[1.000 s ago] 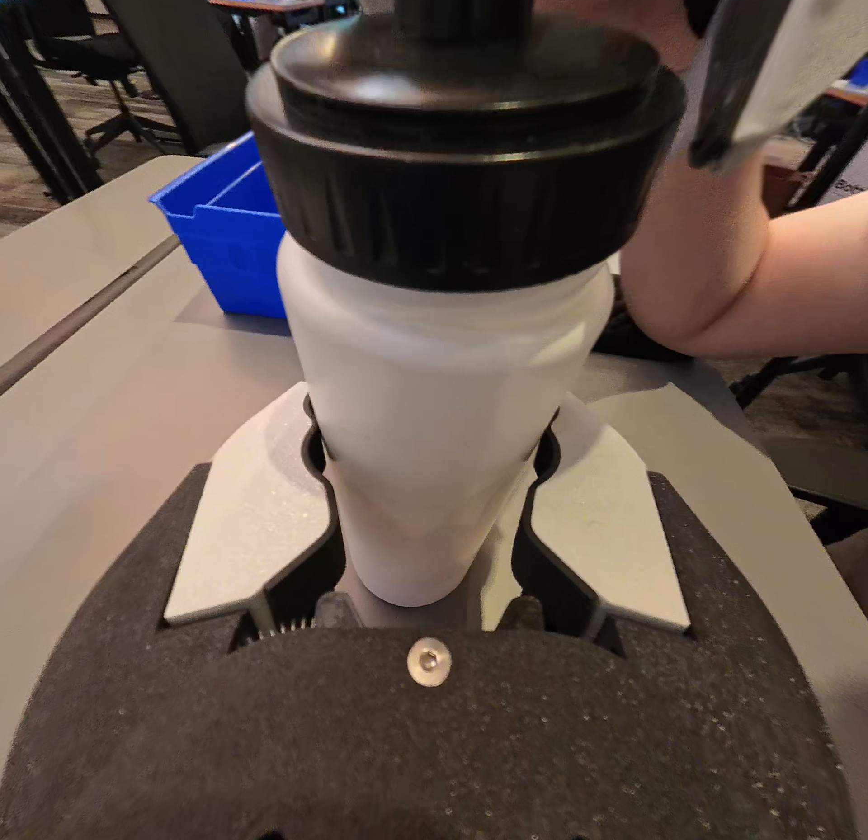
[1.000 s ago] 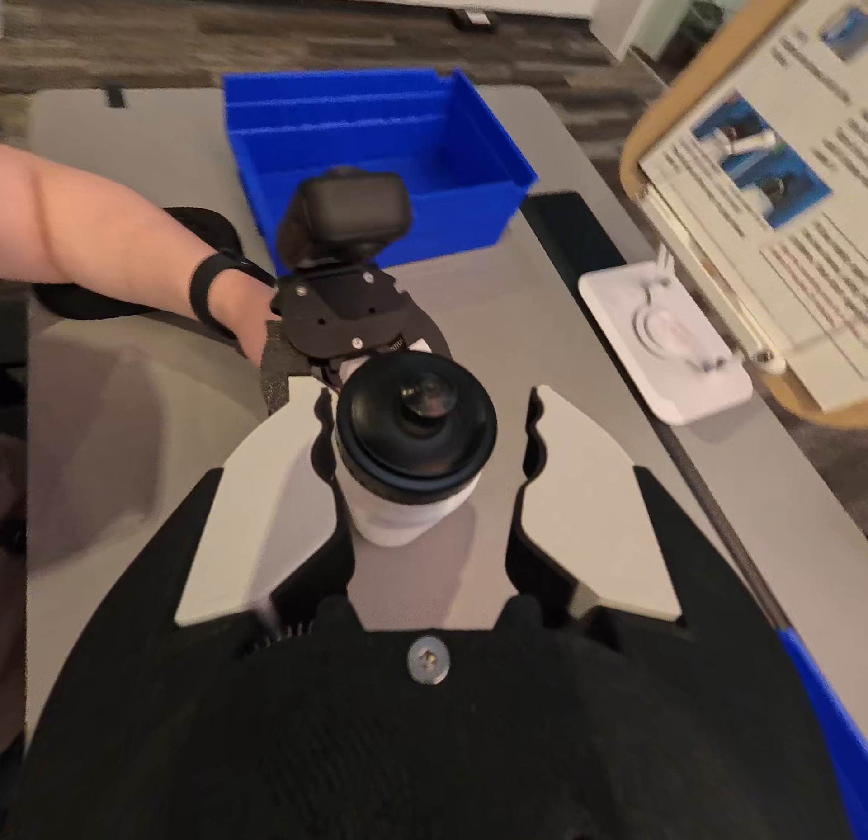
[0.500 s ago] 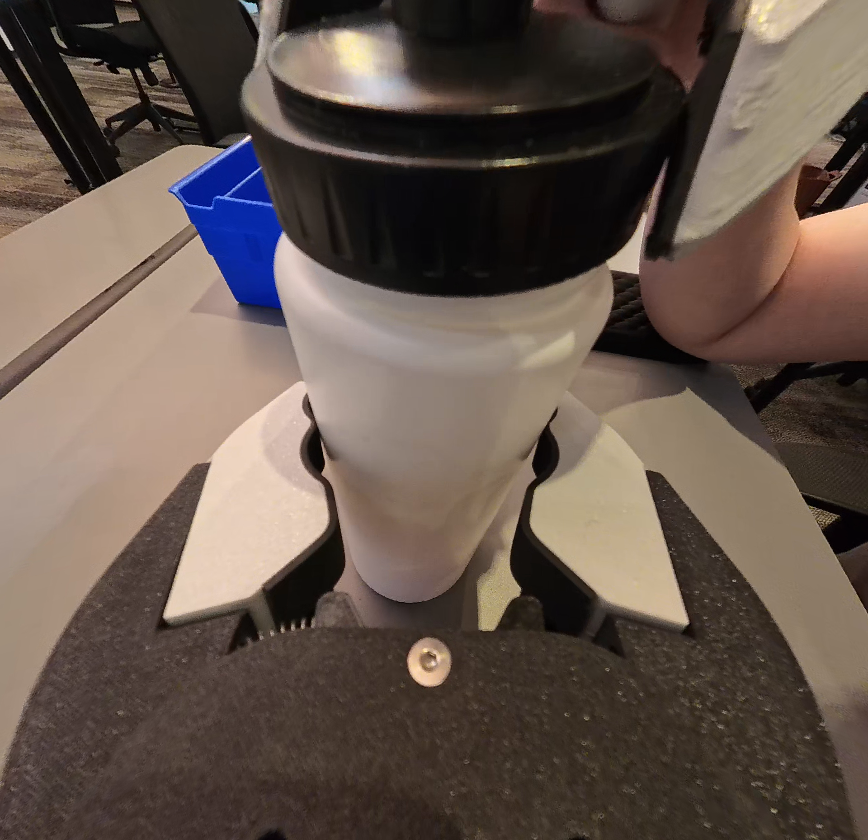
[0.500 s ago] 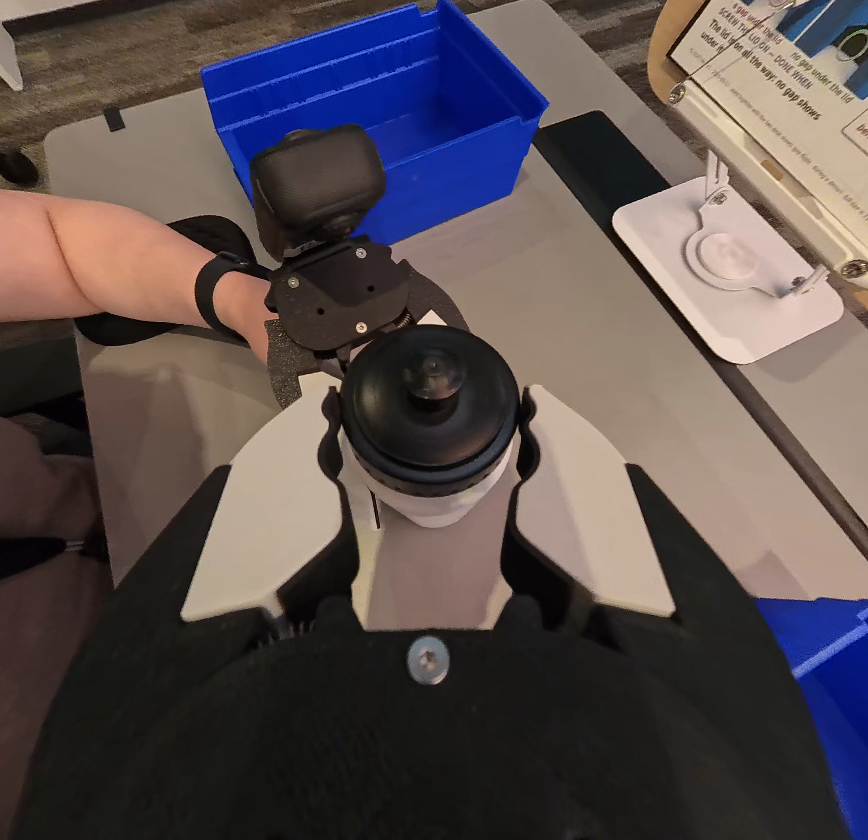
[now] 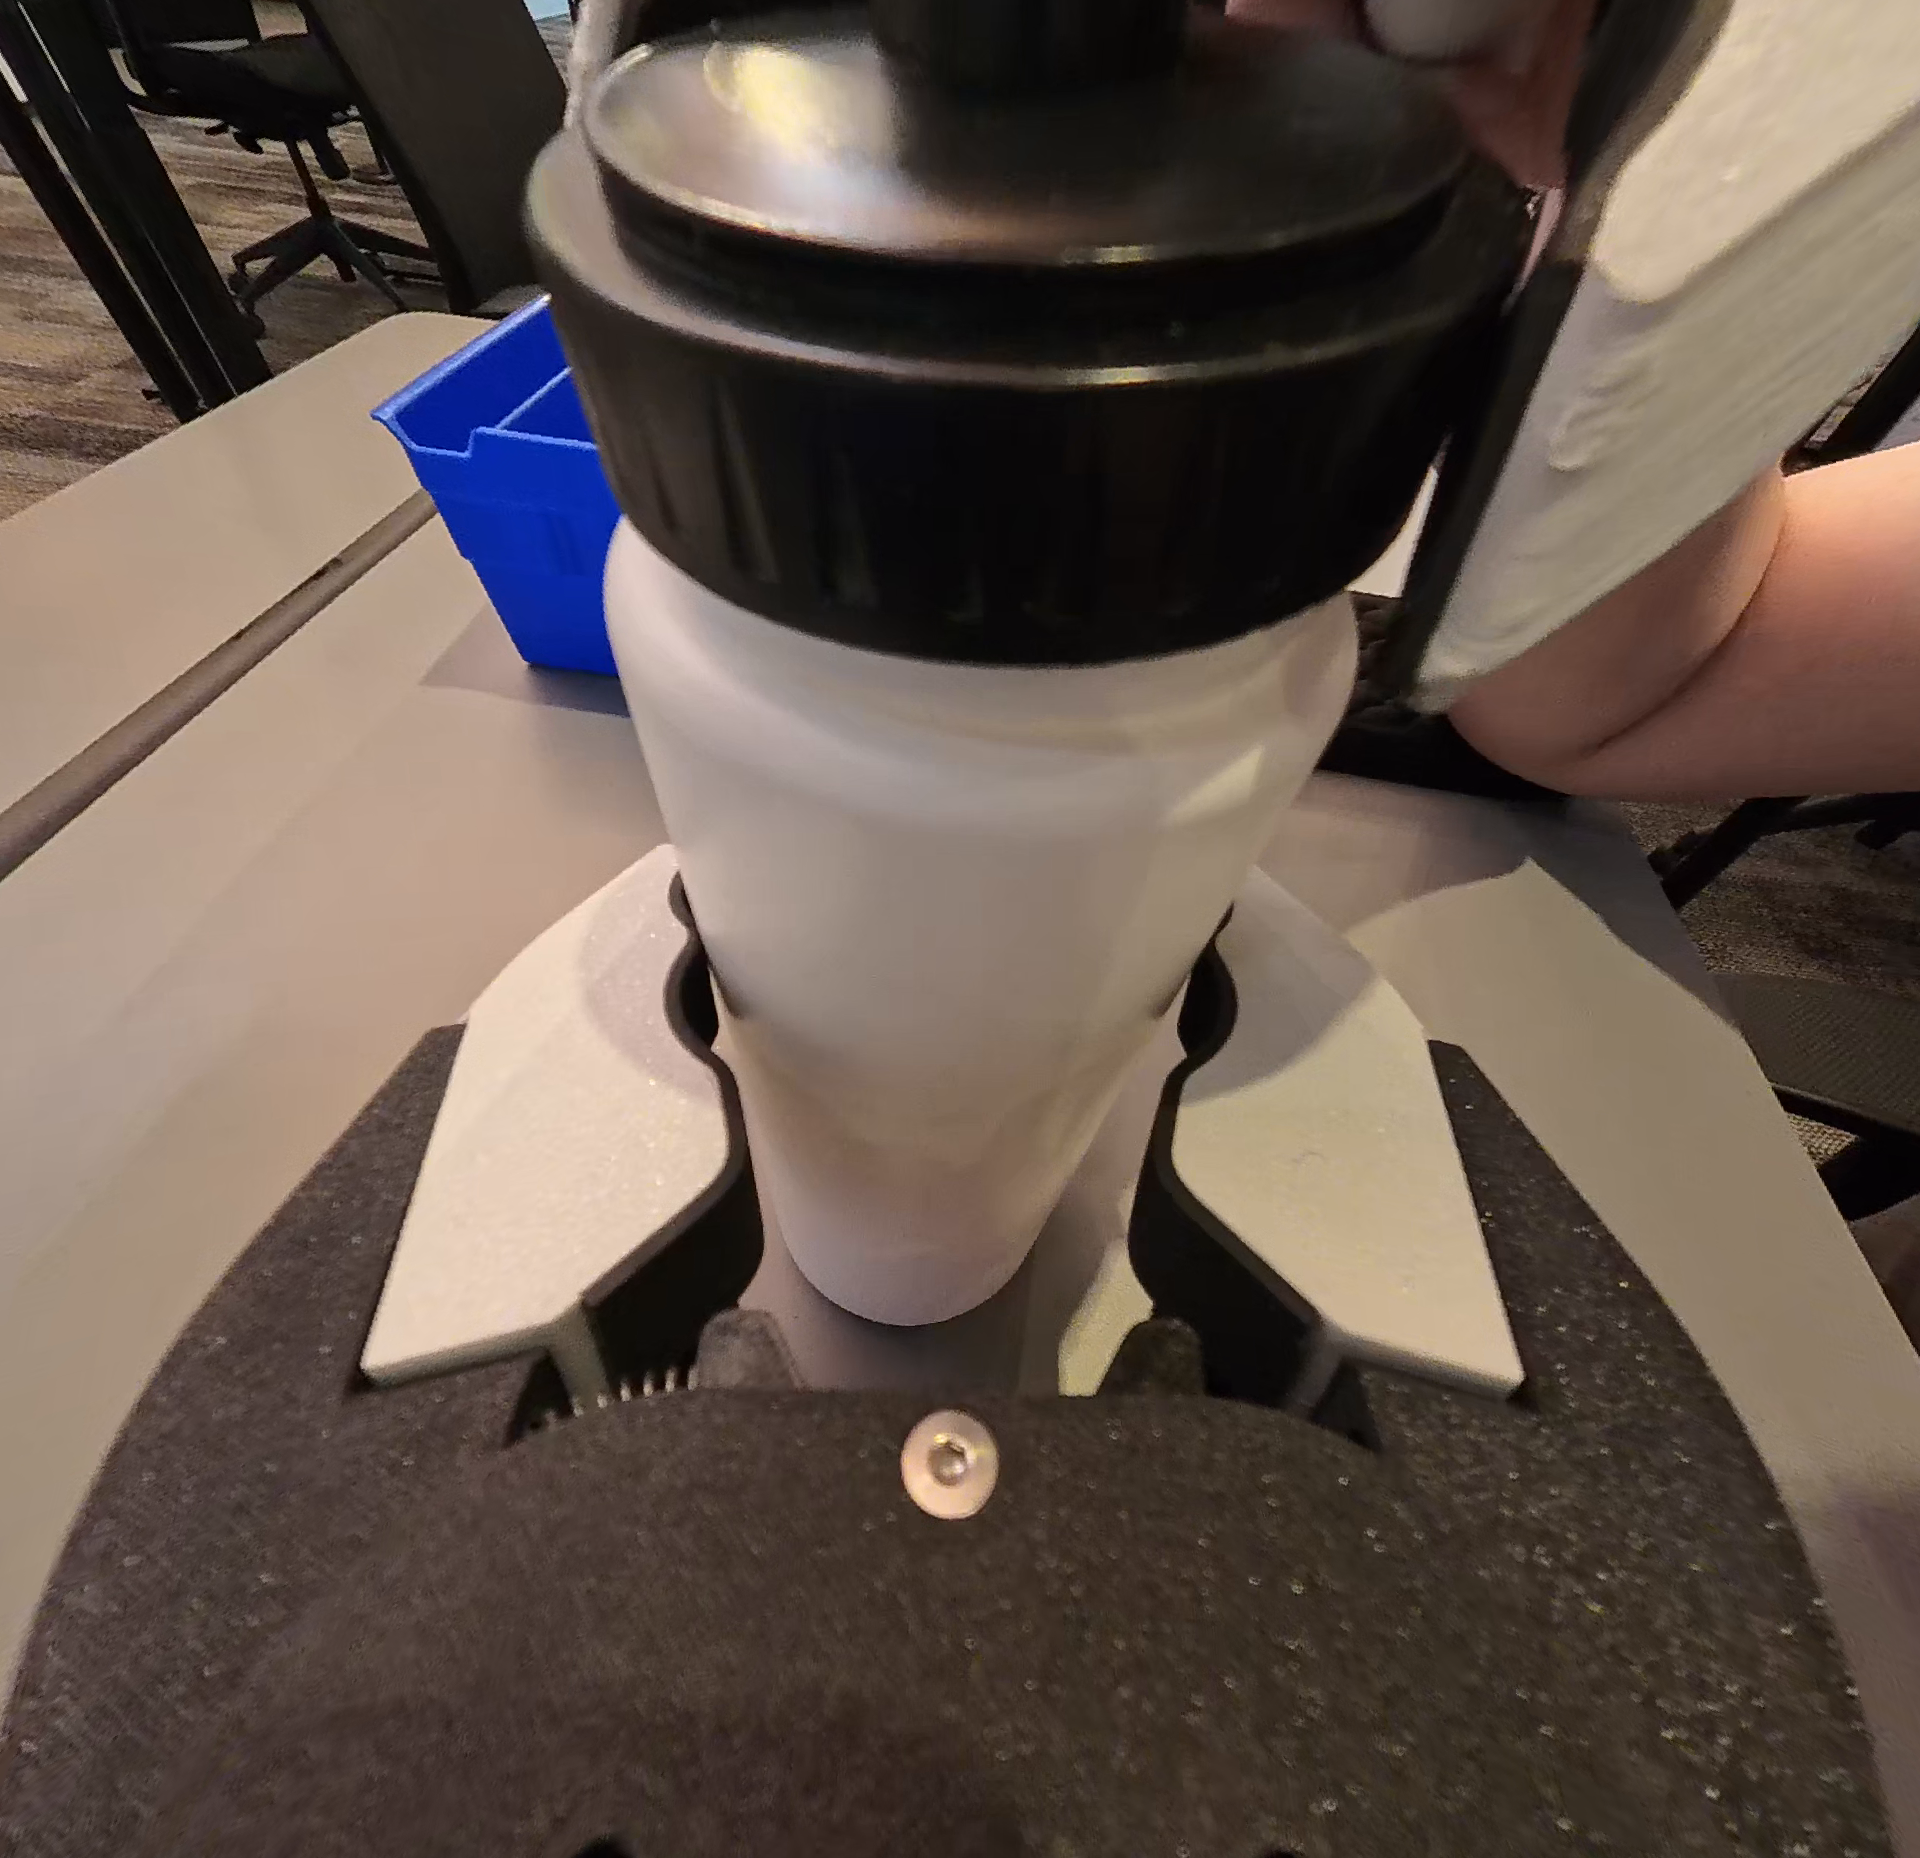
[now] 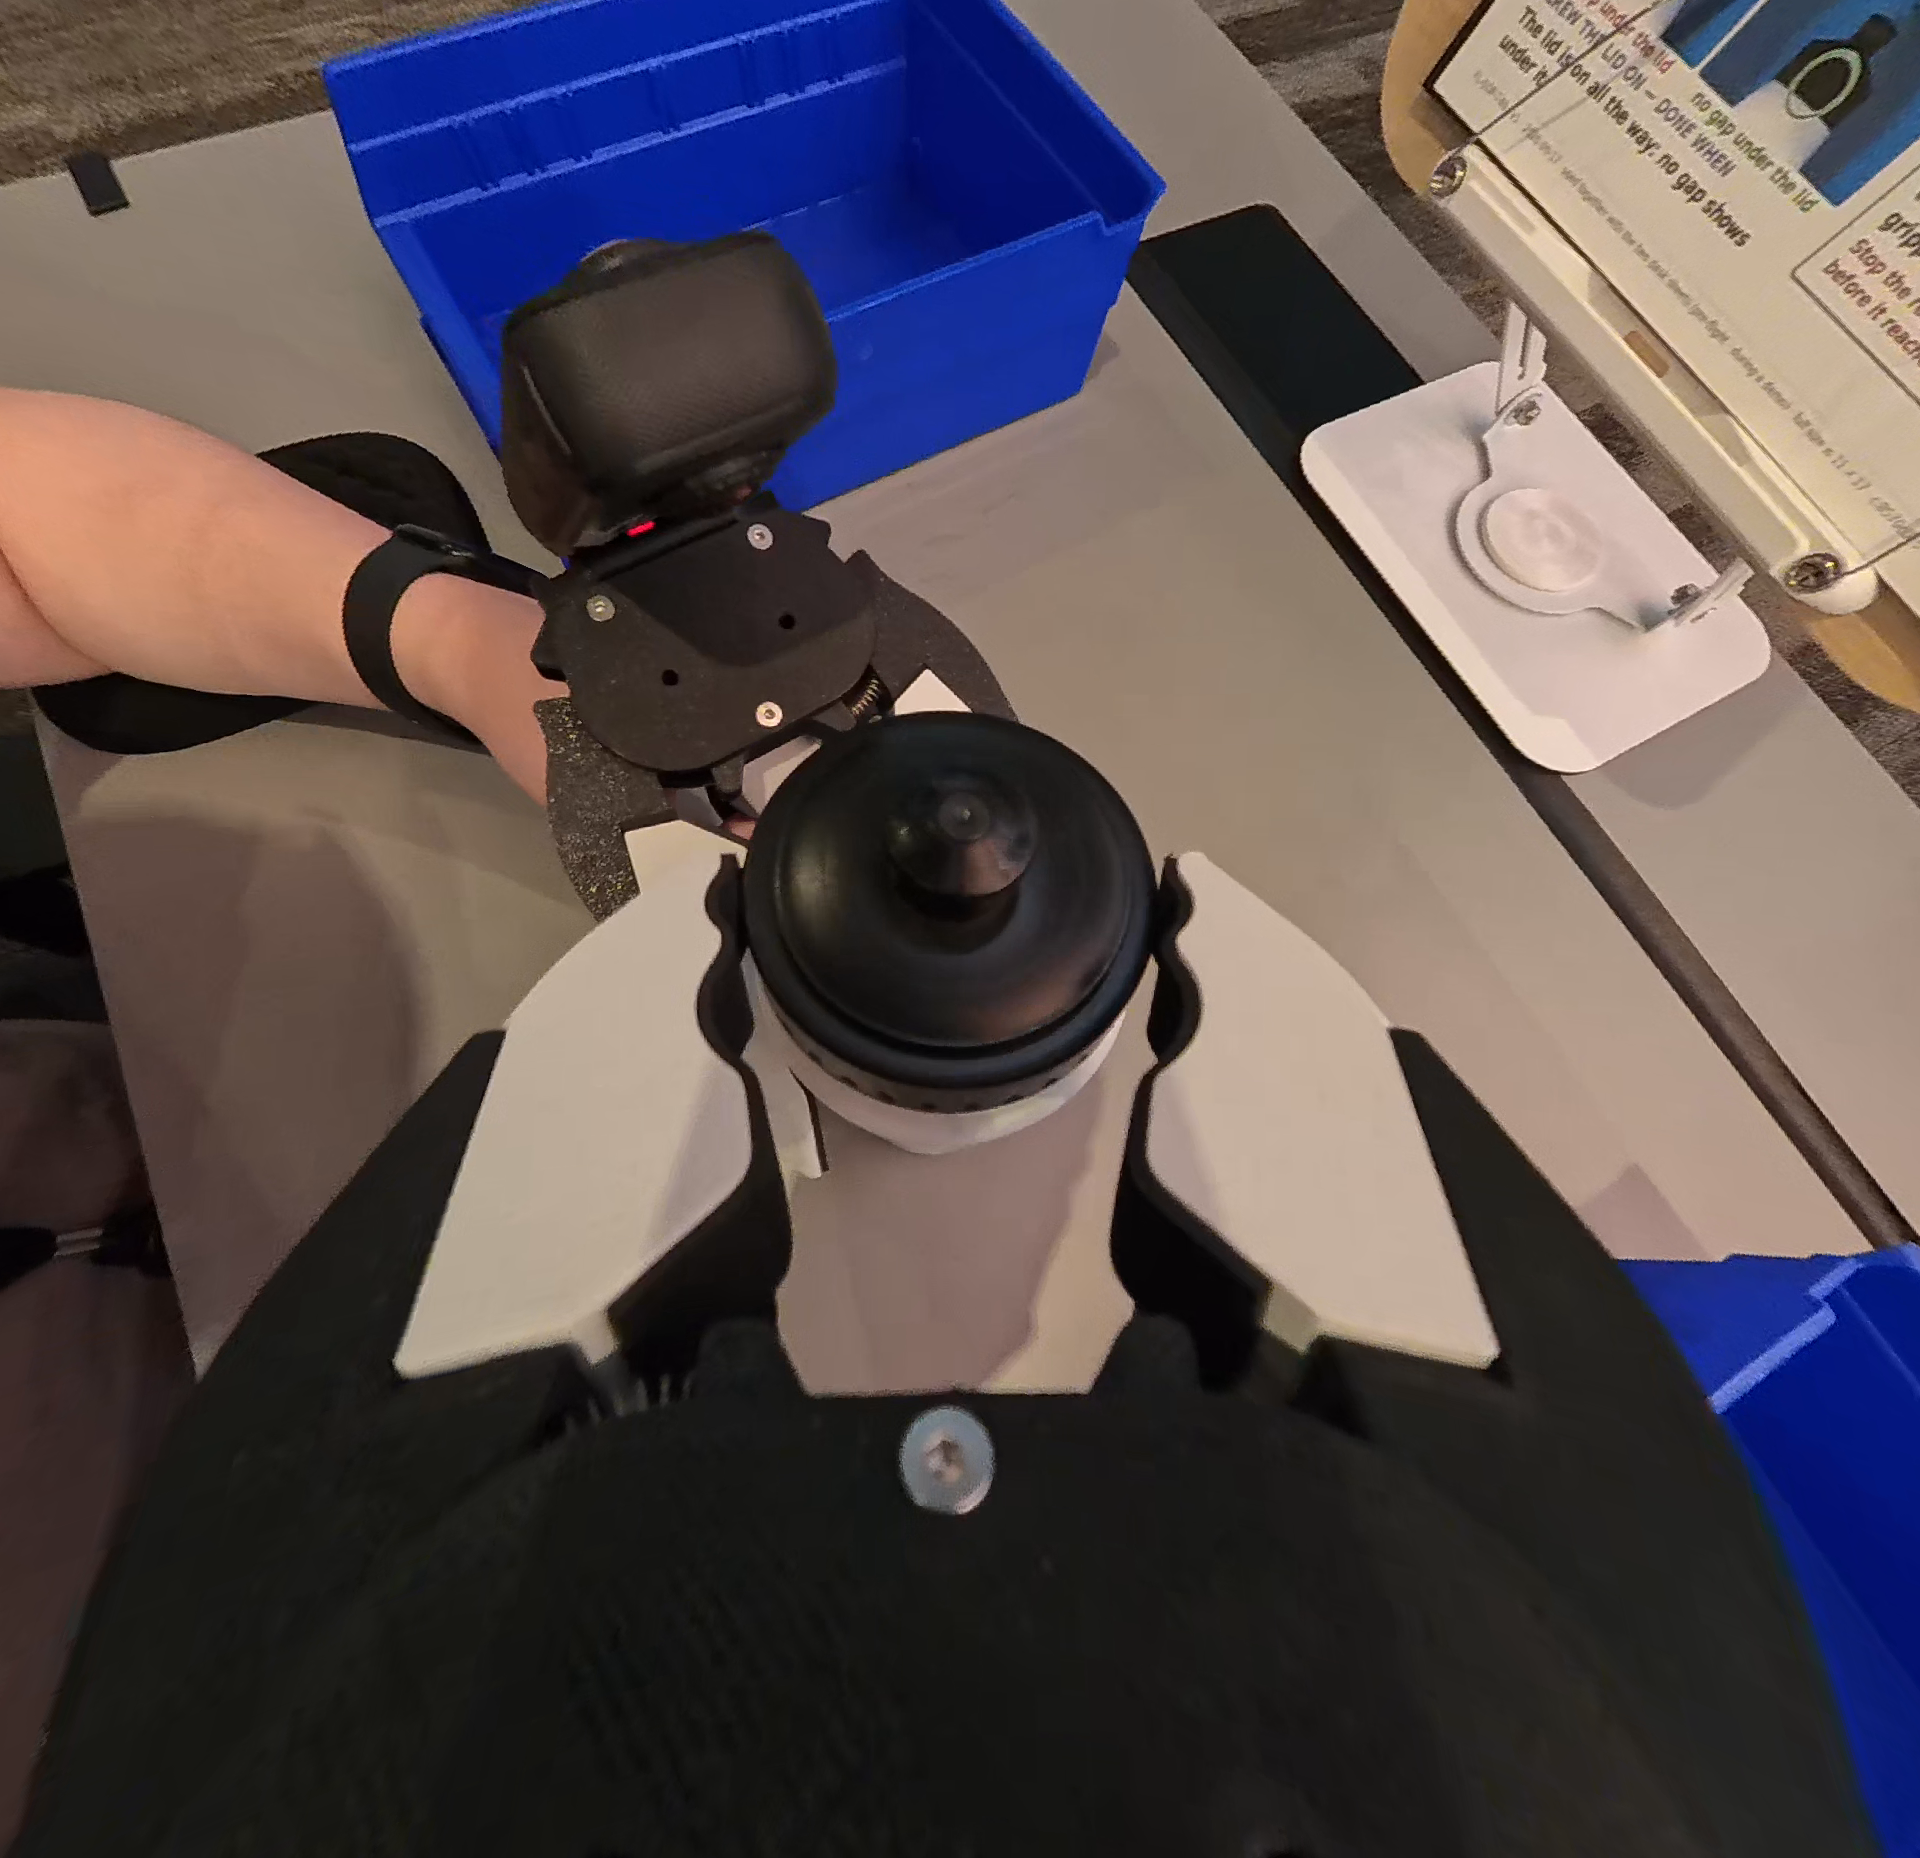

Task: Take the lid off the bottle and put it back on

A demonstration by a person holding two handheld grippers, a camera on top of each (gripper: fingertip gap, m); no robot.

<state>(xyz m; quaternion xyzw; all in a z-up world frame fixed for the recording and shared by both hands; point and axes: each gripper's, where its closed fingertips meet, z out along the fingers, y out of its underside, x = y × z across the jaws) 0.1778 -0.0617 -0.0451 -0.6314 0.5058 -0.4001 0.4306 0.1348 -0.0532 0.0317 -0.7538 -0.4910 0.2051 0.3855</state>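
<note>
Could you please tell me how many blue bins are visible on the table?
2: one blue bin stands behind the left claw; another bin's corner shows at the right edge, mostly out of view.

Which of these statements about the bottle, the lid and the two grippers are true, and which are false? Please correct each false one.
1. The left gripper is closed on the white bottle. True.
2. The black lid lies inside the blue bin. False: it sits on top of the bottle.
3. The right gripper has its fingers on both sides of the lid. True.
4. The bottle lies on its side on the grey table. False: it stands upright.
5. The blue bin is full of bottles. False: no bottle shows in it.
</note>
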